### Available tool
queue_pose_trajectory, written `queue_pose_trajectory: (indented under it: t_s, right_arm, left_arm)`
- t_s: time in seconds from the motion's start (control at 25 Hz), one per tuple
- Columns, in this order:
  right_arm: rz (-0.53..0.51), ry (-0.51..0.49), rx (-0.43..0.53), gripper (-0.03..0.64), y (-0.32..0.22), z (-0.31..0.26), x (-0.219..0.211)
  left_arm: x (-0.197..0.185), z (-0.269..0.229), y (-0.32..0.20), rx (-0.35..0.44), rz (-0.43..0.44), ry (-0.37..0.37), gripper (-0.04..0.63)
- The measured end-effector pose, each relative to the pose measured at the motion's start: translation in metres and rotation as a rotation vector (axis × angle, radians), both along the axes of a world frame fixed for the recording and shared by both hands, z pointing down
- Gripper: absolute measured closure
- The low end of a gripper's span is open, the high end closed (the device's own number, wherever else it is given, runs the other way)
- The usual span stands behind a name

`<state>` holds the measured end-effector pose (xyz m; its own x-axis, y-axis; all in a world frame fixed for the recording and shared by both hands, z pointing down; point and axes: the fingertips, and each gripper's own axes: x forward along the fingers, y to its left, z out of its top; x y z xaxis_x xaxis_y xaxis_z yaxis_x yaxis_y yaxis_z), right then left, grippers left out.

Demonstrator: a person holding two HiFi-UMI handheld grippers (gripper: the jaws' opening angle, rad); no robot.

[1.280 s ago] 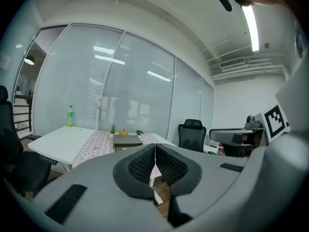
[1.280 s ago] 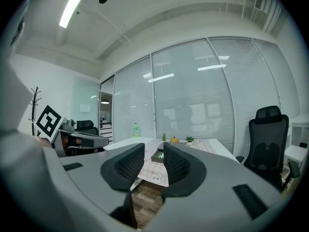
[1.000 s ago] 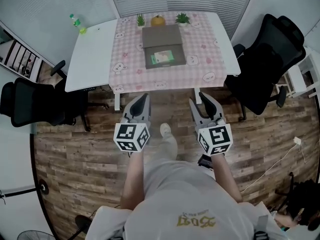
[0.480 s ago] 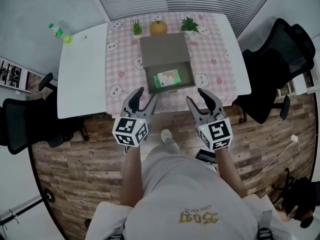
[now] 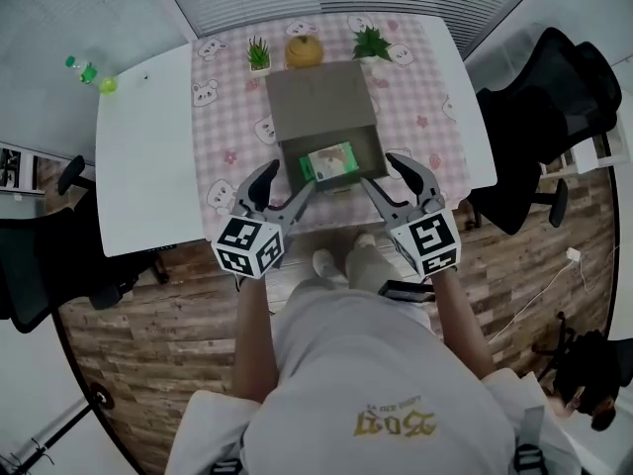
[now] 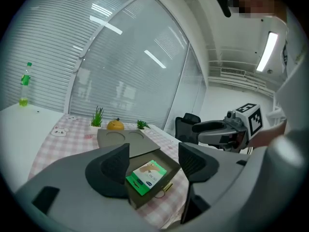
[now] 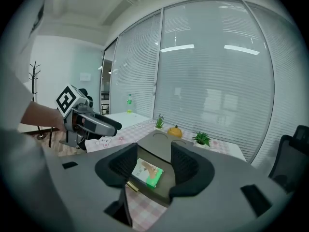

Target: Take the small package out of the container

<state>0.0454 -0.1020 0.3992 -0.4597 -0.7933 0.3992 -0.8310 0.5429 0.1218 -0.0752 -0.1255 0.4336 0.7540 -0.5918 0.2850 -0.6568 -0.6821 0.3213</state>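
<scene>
small package in container, beyond opening tools

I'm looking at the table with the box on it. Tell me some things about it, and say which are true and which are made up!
1. The green package lies inside the box. True.
2. The lid is shut. False: it is open.
3. A green bottle stands on the white table. True.
4. The tablecloth is plain blue. False: it is pink checked.
5. An orange round thing sits between two small plants. True.
</scene>
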Motion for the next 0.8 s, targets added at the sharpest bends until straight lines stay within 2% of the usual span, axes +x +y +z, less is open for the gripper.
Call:
queue_pose_trajectory:
  t_s: [0.2, 0.44, 0.8]
  right_arm:
    - [-0.074, 0.053, -0.025, 0.397, -0.015, 0.012, -0.005]
    - [-0.154, 0.053, -0.051, 0.393, -0.029, 0.031, -0.011]
    - [-0.328, 0.125, -0.140, 0.356, -0.042, 0.072, -0.014]
  left_arm:
    - [0.002, 0.009, -0.006, -0.027, 0.025, -0.005, 0.268]
    - [0.009, 0.015, -0.014, -0.024, 0.061, -0.012, 0.255]
    - [0.011, 0.040, -0.025, -0.094, 0.059, -0.020, 0.251]
